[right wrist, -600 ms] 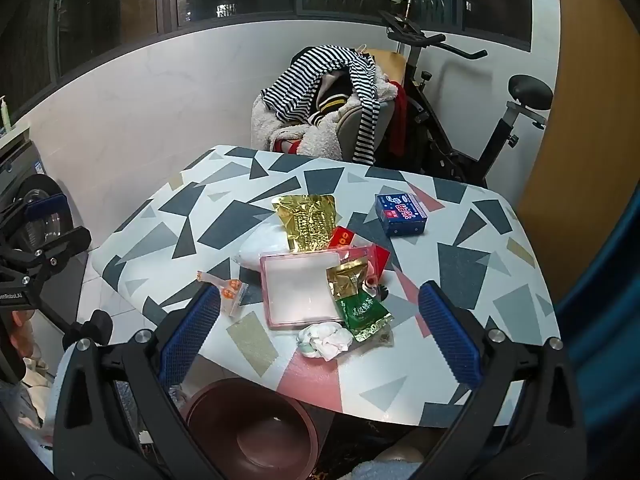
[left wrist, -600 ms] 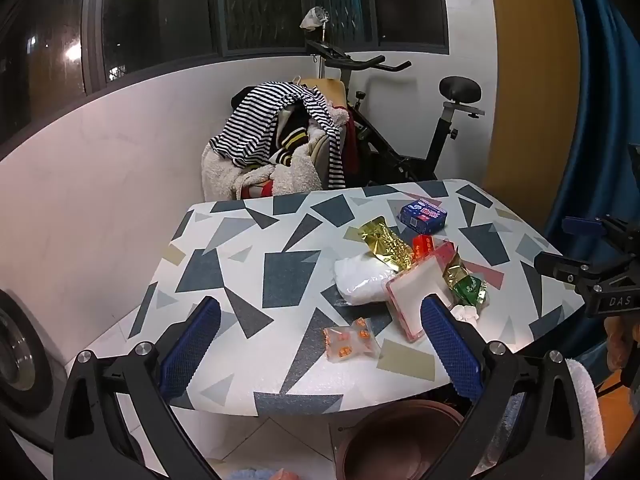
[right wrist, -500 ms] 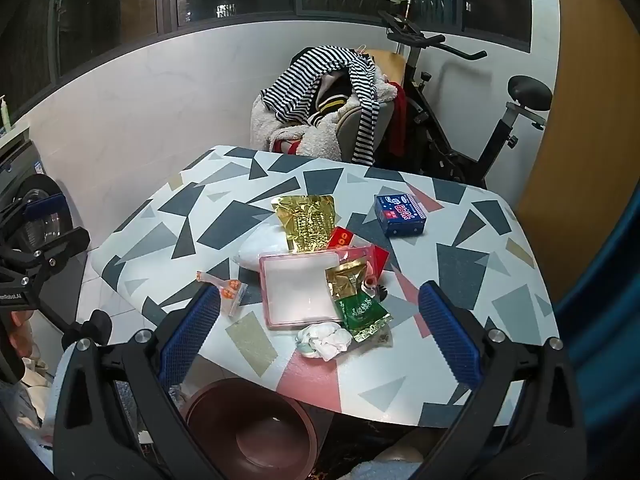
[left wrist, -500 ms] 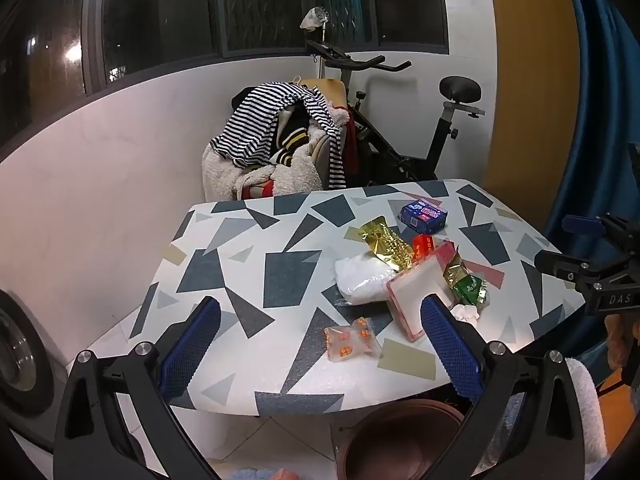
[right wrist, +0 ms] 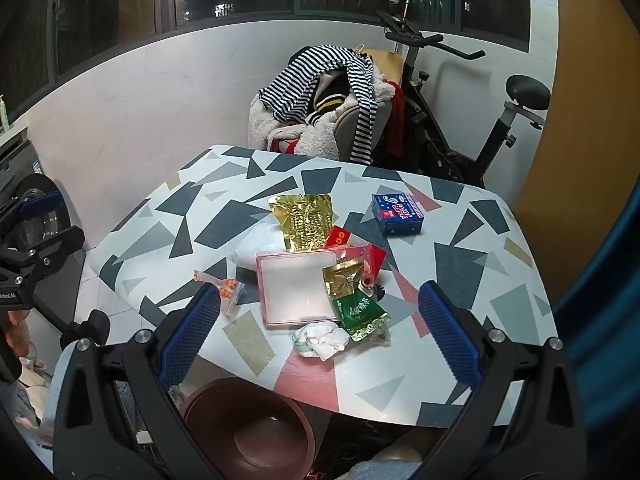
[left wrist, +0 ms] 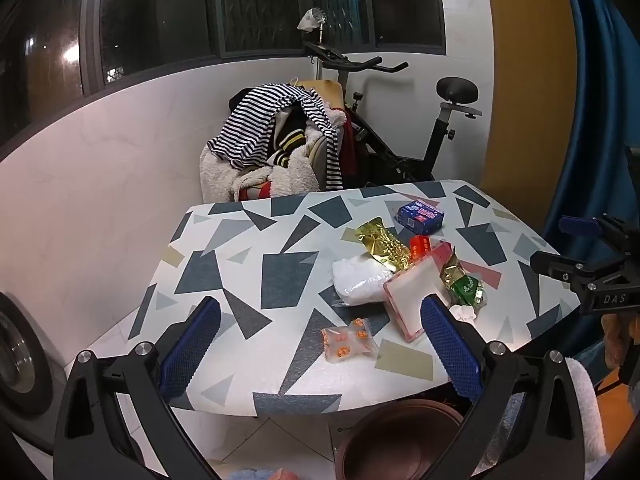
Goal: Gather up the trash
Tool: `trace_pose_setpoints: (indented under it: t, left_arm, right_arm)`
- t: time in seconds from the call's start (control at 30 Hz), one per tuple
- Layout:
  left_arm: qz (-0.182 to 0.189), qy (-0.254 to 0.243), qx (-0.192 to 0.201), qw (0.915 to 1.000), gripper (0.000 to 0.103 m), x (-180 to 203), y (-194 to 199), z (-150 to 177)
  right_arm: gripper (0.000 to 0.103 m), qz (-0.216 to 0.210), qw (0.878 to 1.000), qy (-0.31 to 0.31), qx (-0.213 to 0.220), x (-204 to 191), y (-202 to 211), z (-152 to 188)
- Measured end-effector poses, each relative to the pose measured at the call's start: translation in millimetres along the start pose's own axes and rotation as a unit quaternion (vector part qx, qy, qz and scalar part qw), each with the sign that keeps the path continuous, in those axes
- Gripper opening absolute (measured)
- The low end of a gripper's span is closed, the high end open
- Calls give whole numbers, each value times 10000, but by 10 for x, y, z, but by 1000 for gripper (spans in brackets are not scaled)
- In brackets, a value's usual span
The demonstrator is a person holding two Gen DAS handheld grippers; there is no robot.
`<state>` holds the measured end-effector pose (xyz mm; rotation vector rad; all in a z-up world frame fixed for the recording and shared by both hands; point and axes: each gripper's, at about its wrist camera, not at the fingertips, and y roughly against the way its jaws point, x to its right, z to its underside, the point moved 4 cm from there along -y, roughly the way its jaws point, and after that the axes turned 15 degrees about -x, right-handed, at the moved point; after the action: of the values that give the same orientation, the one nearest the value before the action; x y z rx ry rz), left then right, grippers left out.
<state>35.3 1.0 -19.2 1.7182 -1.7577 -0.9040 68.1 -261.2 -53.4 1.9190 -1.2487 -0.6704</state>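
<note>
While both tools (left wrist: 320, 334) (right wrist: 319, 322) gape wide and empty, the trash (right wrist: 320, 268) lies ahead on the table (right wrist: 460, 264).

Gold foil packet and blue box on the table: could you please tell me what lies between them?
Only bare patterned tabletop separates the gold foil packet from the blue box, seen in the right wrist view.
</note>
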Motion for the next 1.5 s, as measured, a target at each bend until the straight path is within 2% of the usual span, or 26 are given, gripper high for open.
trace_pose_setpoints:
  t: [0.27, 0.6, 1.5]
  left_arm:
    - [-2, 6, 12, 10000, 98, 11, 3, 10]
    - [12, 11, -14, 10000, 98, 64, 4, 19]
    - [30, -27, -25, 10000, 98, 125, 17, 71]
  right_arm:
    - [97, -6, 10000, 0, 16, -105, 10, -6]
    - [97, 19, 10000, -18, -7, 69, 21, -14]
    - [97, 48, 10000, -7, -16, 47, 14, 31]
